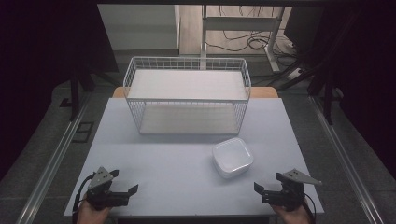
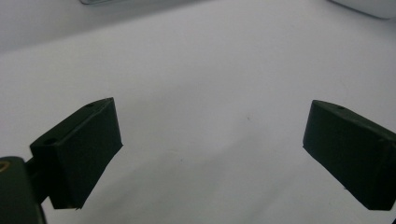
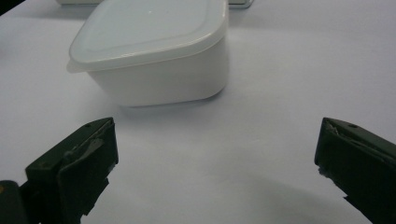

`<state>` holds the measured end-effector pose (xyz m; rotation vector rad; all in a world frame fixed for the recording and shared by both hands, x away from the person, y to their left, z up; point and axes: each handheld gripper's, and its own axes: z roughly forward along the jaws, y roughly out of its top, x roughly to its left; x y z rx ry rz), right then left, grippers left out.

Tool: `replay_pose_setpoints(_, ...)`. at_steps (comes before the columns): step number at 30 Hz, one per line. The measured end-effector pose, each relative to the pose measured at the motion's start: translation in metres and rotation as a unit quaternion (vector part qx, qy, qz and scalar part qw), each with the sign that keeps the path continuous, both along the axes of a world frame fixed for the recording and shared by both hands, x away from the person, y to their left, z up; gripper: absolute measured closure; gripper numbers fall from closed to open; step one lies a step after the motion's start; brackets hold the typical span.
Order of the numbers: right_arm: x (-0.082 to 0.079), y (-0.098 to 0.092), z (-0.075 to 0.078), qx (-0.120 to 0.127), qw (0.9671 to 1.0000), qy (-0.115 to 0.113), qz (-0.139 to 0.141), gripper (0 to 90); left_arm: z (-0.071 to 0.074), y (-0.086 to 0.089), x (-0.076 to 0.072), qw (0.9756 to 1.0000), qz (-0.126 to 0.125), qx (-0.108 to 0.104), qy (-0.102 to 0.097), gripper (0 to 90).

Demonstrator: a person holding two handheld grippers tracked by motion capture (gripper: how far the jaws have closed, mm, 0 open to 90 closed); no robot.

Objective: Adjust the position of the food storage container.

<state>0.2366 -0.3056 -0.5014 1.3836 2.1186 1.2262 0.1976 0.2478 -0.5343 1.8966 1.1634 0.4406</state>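
Table (image 1: 154, 158), pale grey and flat, carries everything here. At its near left corner the left gripper (image 1: 122, 183) is held with jaws wide apart and nothing between them. At the far middle stands a white wire basket rack with two shelves (image 1: 187, 95). A white square plastic container with a lid (image 1: 232, 157) lies right of centre, near the right gripper (image 1: 267, 184) and just beyond its wide-open, empty jaws.
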Motion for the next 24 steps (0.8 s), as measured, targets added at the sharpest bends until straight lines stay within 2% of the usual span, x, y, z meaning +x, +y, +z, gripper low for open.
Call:
replay_pose_setpoints(4,0.001,0.003,-0.001,-0.006,0.9999,0.005,0.013,0.0,-0.003,-0.003,0.003,0.9998,-0.013,-0.003,0.015,2.7)
replay_pose_setpoints(10,0.003,0.009,-0.002,-0.02,0.9992,0.011,0.032,0.0,-0.004,-0.009,0.002,0.9997,-0.024,0.009,0.005,1.9)
replay_pose_setpoints(14,0.003,0.011,-0.003,-0.032,0.9988,0.012,0.036,0.0,-0.005,-0.007,0.002,0.9998,-0.022,0.001,0.0,1.9)
replay_pose_setpoints(19,0.003,0.011,0.002,-0.036,0.9987,-0.004,0.034,6.5,-0.006,-0.006,0.002,0.9998,-0.019,-0.001,-0.007,1.8)
replay_pose_setpoints(24,0.004,0.009,0.005,-0.039,0.9987,-0.008,0.033,10.5,-0.004,-0.006,0.002,0.9997,-0.02,-0.002,-0.017,1.9)
